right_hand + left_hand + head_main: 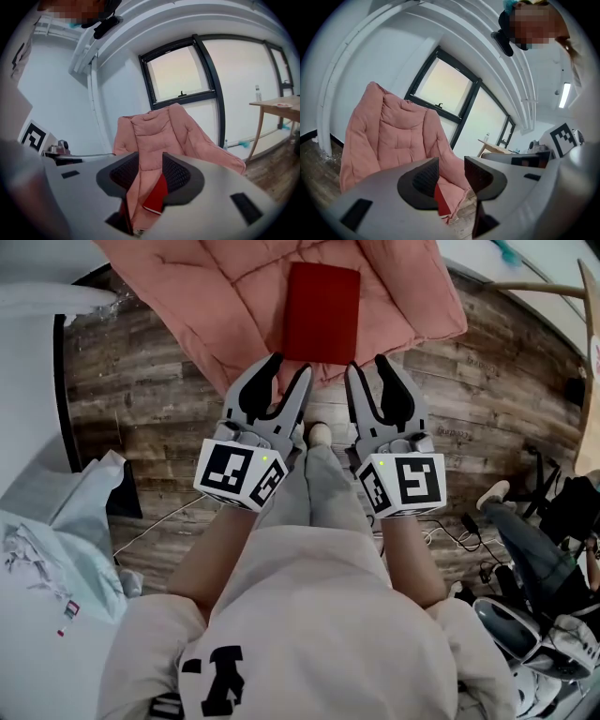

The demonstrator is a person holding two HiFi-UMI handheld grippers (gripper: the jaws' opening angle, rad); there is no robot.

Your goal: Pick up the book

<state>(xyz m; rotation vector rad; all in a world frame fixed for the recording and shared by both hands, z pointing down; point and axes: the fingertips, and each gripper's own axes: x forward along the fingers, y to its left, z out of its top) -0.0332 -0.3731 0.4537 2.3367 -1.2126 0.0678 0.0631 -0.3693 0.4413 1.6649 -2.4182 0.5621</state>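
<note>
While red book lies flat on pink padded chair, left tool and right tool hover side by side just short of it; both jaw sets partly apart, nothing gripped.

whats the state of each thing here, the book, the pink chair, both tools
book, closed, lying flat on the chair seat, not held
pink chair, on the wood floor, backrest up
left tool, open, empty, not touching the book
right tool, open, empty, not touching the book
</note>
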